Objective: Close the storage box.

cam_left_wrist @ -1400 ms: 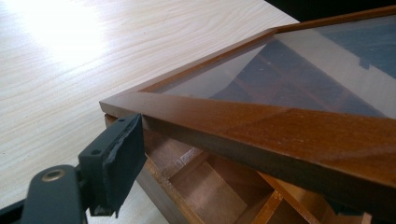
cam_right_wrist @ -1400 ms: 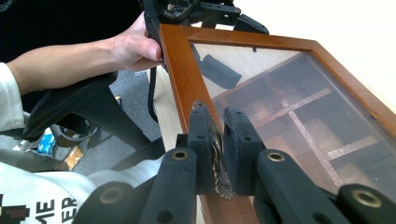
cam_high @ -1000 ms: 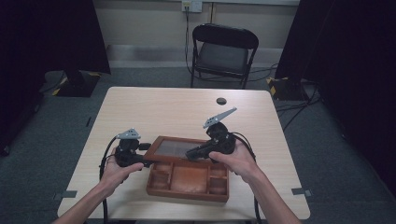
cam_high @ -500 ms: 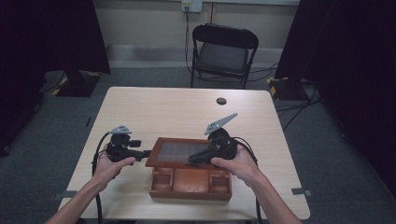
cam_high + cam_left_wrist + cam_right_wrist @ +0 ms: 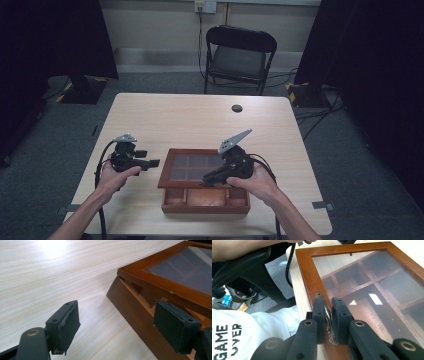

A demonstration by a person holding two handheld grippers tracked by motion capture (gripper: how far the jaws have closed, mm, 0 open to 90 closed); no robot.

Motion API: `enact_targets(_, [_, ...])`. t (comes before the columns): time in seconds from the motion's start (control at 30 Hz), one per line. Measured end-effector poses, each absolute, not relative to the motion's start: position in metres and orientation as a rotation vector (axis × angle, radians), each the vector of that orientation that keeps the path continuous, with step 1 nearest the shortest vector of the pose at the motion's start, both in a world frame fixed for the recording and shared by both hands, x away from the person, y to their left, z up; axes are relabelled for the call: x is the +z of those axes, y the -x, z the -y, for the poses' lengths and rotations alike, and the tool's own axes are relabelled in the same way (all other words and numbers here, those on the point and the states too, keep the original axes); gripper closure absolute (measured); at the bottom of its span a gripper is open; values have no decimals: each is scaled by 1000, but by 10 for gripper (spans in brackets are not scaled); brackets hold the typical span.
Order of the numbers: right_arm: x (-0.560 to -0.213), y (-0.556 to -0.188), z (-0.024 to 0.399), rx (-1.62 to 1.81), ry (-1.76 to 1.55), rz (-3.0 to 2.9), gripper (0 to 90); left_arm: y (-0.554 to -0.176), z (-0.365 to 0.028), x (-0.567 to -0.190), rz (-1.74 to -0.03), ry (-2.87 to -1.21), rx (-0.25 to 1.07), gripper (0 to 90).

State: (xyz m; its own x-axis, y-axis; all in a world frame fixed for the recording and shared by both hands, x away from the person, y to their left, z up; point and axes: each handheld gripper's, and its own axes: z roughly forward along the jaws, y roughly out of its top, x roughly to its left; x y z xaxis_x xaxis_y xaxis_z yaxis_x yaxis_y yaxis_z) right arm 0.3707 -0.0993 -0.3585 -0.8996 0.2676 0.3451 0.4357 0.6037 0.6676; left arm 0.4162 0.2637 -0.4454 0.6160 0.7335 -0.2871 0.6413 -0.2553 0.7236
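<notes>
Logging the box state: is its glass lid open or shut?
Open: the glass-paned wooden lid is raised off the brown wooden box, right tongs gripping its metal handle.

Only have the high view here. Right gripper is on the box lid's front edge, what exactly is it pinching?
Observer: The right gripper is shut on a small metal clasp on the lid frame's edge, not on the wood itself.
Operator: Lid fully closed?
Observer: No. In the left gripper view the lid stands lifted off the wooden box, with a gap showing at the corner.
Operator: Left gripper touching the box?
Observer: No. The left gripper is open, its jaws spread wide in front of the box's side wall, holding nothing.
</notes>
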Motion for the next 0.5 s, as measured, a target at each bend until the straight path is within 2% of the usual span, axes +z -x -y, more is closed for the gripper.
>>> enact_targets(0.5, [-366,-364,97,-1156,585,2644,820,-416,-265,-445,-1091,-1992,167,206])
